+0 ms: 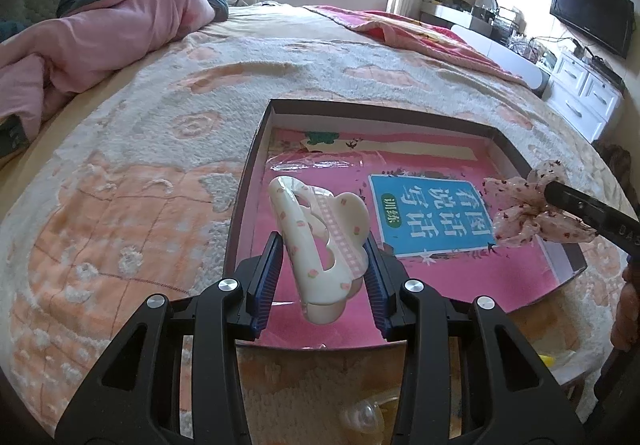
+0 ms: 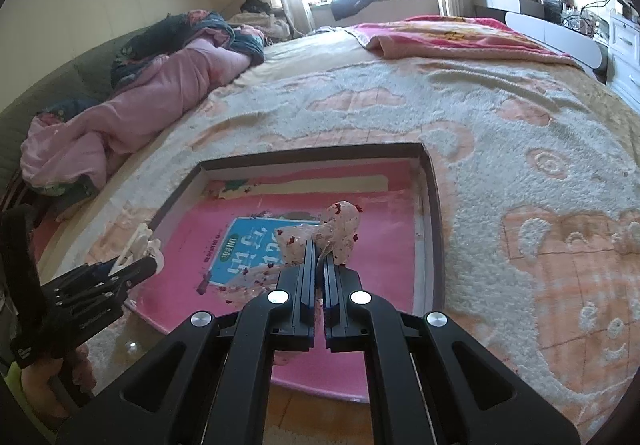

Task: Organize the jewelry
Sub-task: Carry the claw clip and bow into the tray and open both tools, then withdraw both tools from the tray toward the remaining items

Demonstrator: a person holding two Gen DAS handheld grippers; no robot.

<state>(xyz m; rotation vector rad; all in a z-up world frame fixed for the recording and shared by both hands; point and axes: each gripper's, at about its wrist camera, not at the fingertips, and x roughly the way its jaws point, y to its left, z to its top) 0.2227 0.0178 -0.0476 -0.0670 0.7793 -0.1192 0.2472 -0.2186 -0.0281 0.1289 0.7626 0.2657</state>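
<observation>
My left gripper (image 1: 322, 245) is shut on a cream hair claw clip (image 1: 316, 245) with small pink flowers, held above the near left part of a shallow brown-rimmed box (image 1: 256, 149). The box has a pink printed bottom with a blue label (image 1: 430, 219). My right gripper (image 2: 319, 249) is shut on a sheer pink scrunchie with dark red specks (image 2: 328, 235), held over the box (image 2: 434, 205). The scrunchie (image 1: 532, 211) and right gripper show at the right in the left wrist view; the left gripper (image 2: 140, 265) with the clip (image 2: 144, 243) shows at the left in the right wrist view.
The box lies on a bed with a fluffy cream and orange blanket (image 1: 132, 149). A pink quilt (image 1: 100, 41) is piled at the far left, a red blanket (image 1: 400, 29) at the far side. White drawers and a television (image 1: 592, 17) stand at the right. Small items lie near the front edge (image 1: 364, 417).
</observation>
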